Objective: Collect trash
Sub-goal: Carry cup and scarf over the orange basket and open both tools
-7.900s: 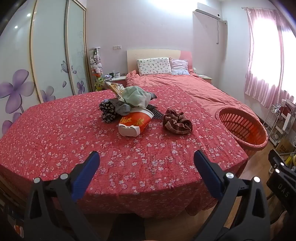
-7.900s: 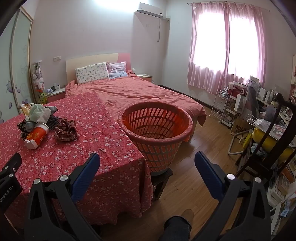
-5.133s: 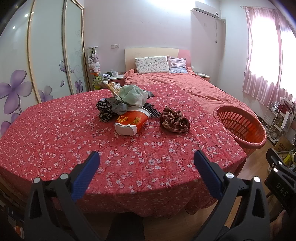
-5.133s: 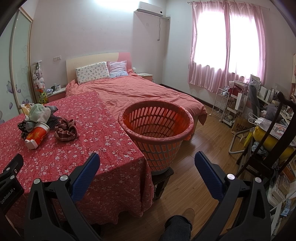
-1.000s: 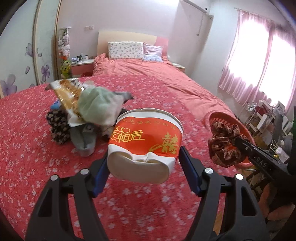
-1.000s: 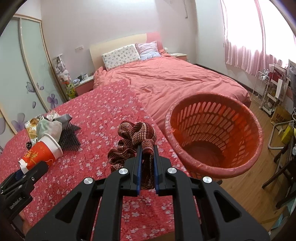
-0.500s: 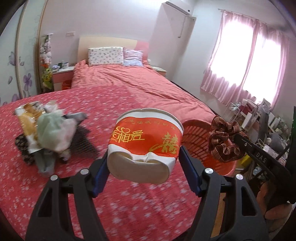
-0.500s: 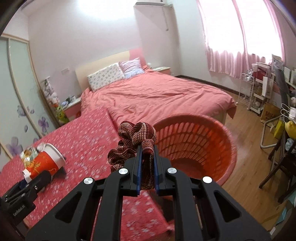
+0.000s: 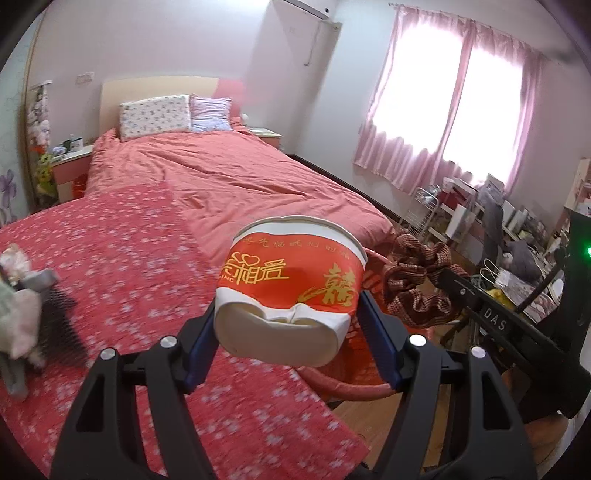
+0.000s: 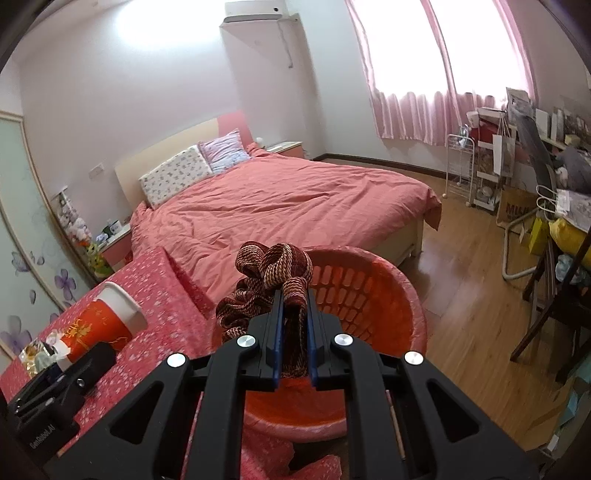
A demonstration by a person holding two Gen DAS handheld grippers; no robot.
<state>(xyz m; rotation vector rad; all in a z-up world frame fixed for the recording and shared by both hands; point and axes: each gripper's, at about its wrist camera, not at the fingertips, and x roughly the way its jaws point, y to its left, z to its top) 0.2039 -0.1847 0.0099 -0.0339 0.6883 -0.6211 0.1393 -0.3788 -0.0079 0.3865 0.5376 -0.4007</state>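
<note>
A paper cup [image 9: 291,291] is clamped in the left gripper's [image 9: 291,332] jaws at frame centre; a brown scrunchie [image 10: 269,284] is pinched by the right gripper [image 10: 293,347] above the orange basket [image 10: 373,291]; neither is dropped yet; clutter [image 9: 22,314] on the tabletop at left remains uncollected.

A bedroom with pale walls — a bed [image 10: 295,199] under a salmon duvet, two pillows [image 10: 192,166] against a cream headboard [image 9: 159,86]. Pink curtains [image 10: 439,66] glow over a bright window. Wooden floor [image 10: 476,295], a wall air conditioner [image 10: 255,9], a cluttered white rack [image 10: 480,173].
</note>
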